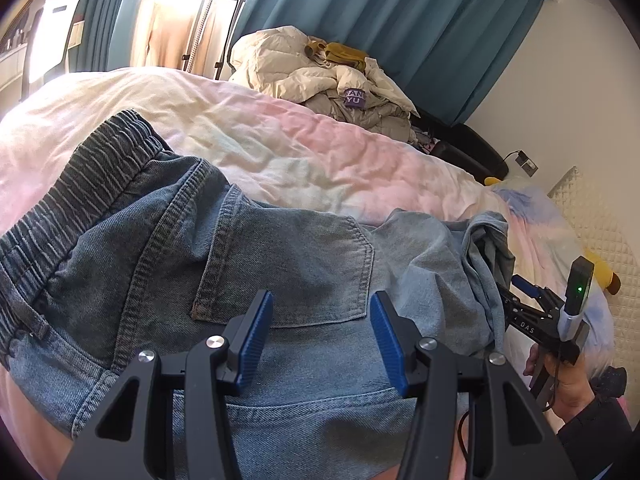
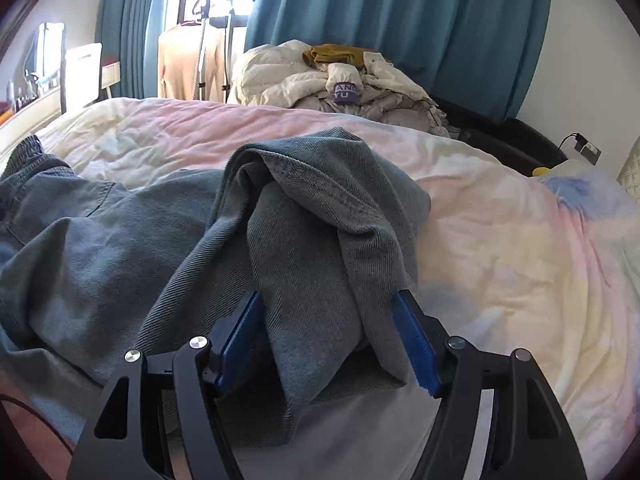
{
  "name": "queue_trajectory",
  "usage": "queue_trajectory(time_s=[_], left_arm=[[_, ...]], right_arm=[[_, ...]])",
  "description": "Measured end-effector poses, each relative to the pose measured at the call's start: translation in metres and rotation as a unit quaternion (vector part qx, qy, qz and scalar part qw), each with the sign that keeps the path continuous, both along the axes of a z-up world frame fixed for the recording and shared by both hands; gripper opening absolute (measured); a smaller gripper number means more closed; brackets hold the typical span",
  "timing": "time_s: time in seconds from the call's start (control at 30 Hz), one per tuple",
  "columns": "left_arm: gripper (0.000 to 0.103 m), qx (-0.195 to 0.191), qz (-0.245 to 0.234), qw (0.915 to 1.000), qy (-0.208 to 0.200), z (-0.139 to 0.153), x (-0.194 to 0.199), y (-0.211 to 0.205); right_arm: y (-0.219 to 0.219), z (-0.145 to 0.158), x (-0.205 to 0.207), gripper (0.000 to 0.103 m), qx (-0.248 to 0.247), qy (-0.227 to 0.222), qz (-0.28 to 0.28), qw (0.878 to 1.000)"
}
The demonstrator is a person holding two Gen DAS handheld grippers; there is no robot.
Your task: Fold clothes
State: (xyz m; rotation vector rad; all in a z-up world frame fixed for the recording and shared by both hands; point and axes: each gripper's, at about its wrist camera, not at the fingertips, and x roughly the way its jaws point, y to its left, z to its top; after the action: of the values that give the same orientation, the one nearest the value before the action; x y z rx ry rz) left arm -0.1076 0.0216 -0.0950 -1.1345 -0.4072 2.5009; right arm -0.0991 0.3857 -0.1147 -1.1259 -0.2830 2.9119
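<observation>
Now the jeans [image 1: 256,264] lie under the open left gripper [image 1: 322,336], a bunched leg between the right gripper's [image 2: 328,332] parted jaws.

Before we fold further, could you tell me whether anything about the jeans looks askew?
Yes: the jeans lie flat at the waistband end, but the leg end is bunched into a crumpled heap between the right gripper's jaws, not squared.

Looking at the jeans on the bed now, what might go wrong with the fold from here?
1. The bunched leg end sits between the right gripper's open jaws; it may slump and undo the fold.
2. The left gripper hovers open over the back pocket, pinning nothing, so the jeans could slide on the bedcover.
</observation>
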Motion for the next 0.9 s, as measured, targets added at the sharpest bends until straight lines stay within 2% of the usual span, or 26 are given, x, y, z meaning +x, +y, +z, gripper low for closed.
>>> queue_trajectory(time_s=[0.1, 0.17, 0.27, 0.4, 0.53, 0.57, 0.63, 0.73, 0.9], left_arm=[[0.052, 0.001, -0.002, 1.0, -0.001, 0.0, 0.0, 0.0], [0.052, 0.001, -0.003, 1.0, -0.003, -0.001, 0.0, 0.0], [0.052, 0.005, -0.003, 1.0, -0.004, -0.001, -0.001, -0.001], [0.052, 0.007, -0.008, 0.9999, -0.006, -0.001, -0.001, 0.0], [0.052, 0.004, -0.006, 1.0, -0.007, -0.001, -0.002, 0.001], [0.052, 0.005, -0.005, 0.9999, -0.008, -0.001, -0.002, 0.0], [0.052, 0.01, -0.005, 0.9999, -0.006, 0.001, -0.003, -0.001], [0.052, 0.018, -0.004, 0.9998, -0.003, 0.004, -0.003, -0.003], [0.052, 0.024, -0.001, 0.9997, -0.001, 0.005, -0.002, -0.008]], right_arm=[[-0.007, 0.002, 0.002, 0.068, 0.03, 0.004, -0.003, 1.0], [-0.003, -0.004, -0.003, 0.068, 0.048, -0.007, -0.032, 0.998], [0.014, -0.014, -0.007, 0.068, 0.037, -0.02, -0.059, 0.997], [0.044, -0.034, -0.014, 0.069, -0.011, -0.04, -0.099, 0.994], [0.065, -0.048, -0.023, 0.068, -0.102, -0.05, -0.127, 0.985], [0.069, -0.048, -0.026, 0.066, -0.121, -0.053, -0.134, 0.982], [0.071, -0.045, -0.031, 0.042, -0.151, -0.062, -0.142, 0.976], [0.061, -0.03, -0.038, 0.027, -0.104, -0.077, -0.148, 0.981], [0.041, 0.004, -0.05, 0.021, 0.019, -0.093, -0.116, 0.989]])
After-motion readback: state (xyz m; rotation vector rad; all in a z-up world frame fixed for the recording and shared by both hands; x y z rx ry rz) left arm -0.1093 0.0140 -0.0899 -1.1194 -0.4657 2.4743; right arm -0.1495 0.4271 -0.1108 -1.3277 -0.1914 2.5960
